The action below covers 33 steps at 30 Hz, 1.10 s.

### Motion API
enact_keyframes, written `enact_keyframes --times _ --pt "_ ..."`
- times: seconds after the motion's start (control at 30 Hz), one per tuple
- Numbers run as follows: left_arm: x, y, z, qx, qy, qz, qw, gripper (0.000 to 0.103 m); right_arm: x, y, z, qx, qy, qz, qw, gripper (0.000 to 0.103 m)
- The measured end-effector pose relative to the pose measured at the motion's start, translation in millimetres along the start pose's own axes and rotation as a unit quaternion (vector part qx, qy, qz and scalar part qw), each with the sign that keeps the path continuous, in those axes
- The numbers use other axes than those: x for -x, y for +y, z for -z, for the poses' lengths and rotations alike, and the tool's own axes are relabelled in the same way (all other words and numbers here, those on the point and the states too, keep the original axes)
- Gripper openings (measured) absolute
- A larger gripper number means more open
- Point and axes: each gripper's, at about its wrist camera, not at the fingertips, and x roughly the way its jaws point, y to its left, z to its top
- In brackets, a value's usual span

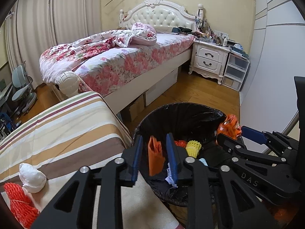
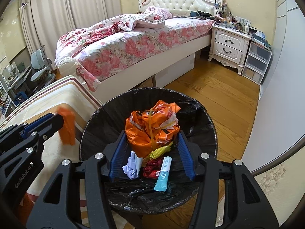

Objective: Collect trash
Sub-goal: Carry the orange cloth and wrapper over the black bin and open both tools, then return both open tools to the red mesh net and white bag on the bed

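Note:
A round bin [image 1: 152,118] [image 2: 207,118] with a black liner stands on the floor beside a striped table [image 1: 57,133]. My left gripper [image 1: 154,148] is open over the bin's left rim, with a small orange wrapper [image 1: 155,157] [image 2: 66,127] hanging loose between its spread fingers. My right gripper [image 2: 152,150] is open over the bin, and a crumpled orange plastic bag [image 2: 152,126] [image 1: 229,126] sits between its fingers, seeming to drop free. Inside the bin lie a yellow foam net [image 1: 193,147], red trash, white paper [image 2: 131,166] and a teal tube [image 2: 163,173].
On the striped table at lower left lie a white crumpled wad [image 1: 32,177] and a red foam net [image 1: 18,204]. A bed [image 1: 114,61] stands behind, a white nightstand [image 1: 209,59] and plastic drawers [image 1: 235,72] at right, wood floor between.

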Motion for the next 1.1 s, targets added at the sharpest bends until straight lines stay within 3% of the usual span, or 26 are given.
enact_keyframes --times 0.03,0.23,0.43,0.63,1.1 --pt "1 0 0 0.001 -0.004 -0.002 1.0000 0.044 0 0 0 0.000 -0.002 0.002 1.000 0.060" --pt "5 7 -1 0.013 -0.007 -0.011 0.9998 0.057 6 -4 1 -0.008 -0.009 0.014 1.000 0.063" --pt "17 20 1 0.030 -0.008 -0.025 0.9992 0.065 19 0 5 -0.006 -0.020 0.016 1.000 0.072" --pt "33 38 11 0.053 -0.005 -0.045 0.9975 0.071 31 15 12 -0.001 -0.025 0.008 1.000 0.077" --pt "79 97 53 0.102 0.002 -0.114 0.9882 0.071 48 76 41 0.037 -0.007 -0.033 0.999 0.078"
